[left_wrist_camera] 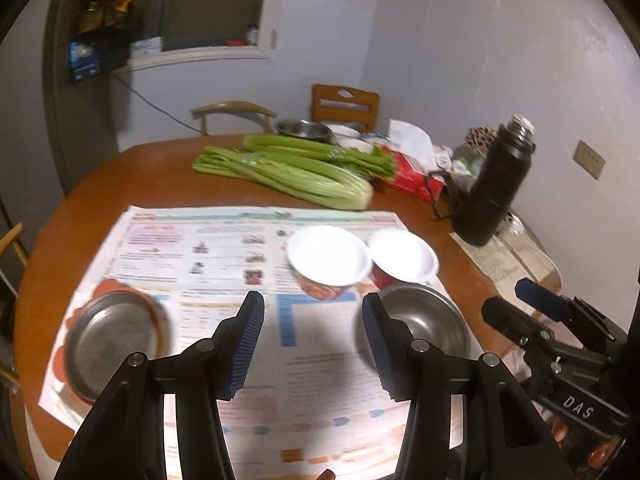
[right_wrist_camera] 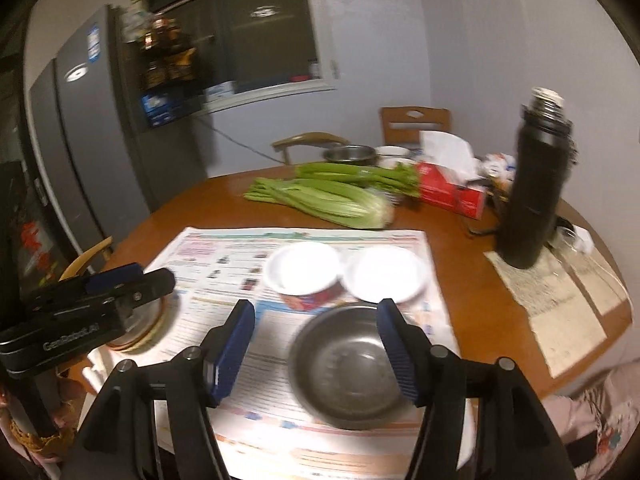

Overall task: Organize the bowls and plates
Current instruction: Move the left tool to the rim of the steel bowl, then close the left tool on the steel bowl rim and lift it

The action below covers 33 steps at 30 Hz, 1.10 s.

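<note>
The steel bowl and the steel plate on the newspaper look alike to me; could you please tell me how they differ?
The steel bowl is deep with tall curved walls, while the steel plate is shallow and nearly flat. The bowl sits on the right of the newspaper, just in front of the two white bowls; the plate lies alone at the left edge. The plate seems to rest on an orange-rimmed dish; the bowl rests straight on the paper. Both are round, grey metal and empty.

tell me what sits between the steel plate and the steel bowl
Only bare newspaper between the steel plate and the steel bowl, in the left wrist view.
</note>
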Tool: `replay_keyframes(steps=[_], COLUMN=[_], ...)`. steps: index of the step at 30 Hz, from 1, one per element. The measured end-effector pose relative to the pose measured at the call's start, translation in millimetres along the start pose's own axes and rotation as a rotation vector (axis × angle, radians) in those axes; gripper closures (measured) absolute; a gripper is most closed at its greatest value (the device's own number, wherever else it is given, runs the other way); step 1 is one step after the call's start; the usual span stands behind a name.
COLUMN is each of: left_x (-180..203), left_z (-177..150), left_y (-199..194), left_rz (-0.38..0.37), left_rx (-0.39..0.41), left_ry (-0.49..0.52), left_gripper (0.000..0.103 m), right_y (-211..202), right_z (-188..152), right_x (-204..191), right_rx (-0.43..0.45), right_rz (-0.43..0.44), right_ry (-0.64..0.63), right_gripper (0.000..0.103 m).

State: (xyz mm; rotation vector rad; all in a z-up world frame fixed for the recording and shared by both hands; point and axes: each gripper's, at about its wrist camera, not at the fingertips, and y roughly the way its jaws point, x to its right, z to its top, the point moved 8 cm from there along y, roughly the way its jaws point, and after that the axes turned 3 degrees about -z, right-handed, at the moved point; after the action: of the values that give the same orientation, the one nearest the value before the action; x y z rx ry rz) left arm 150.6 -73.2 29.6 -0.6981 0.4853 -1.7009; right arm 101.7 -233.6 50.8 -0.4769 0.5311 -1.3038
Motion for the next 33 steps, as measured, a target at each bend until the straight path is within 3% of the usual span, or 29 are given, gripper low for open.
replay_keyframes(steps=[14,33], left_x=[38,43], left_z=[-22,-47], left_y=[56,115], left_rz=[-0.041,-0.032], left_rx=[-0.13,-0.253], left_ry=[0.023,0.012], left_gripper=[0.05,0.05], right_y=[10,69], right_z=[-20,-55], right_x=[70,97], right_rx=[-0.038,-0.171], right_rz=[-0.074,-0.108], right_ry=[0.066,0.081], right_gripper=[0.04,0.04])
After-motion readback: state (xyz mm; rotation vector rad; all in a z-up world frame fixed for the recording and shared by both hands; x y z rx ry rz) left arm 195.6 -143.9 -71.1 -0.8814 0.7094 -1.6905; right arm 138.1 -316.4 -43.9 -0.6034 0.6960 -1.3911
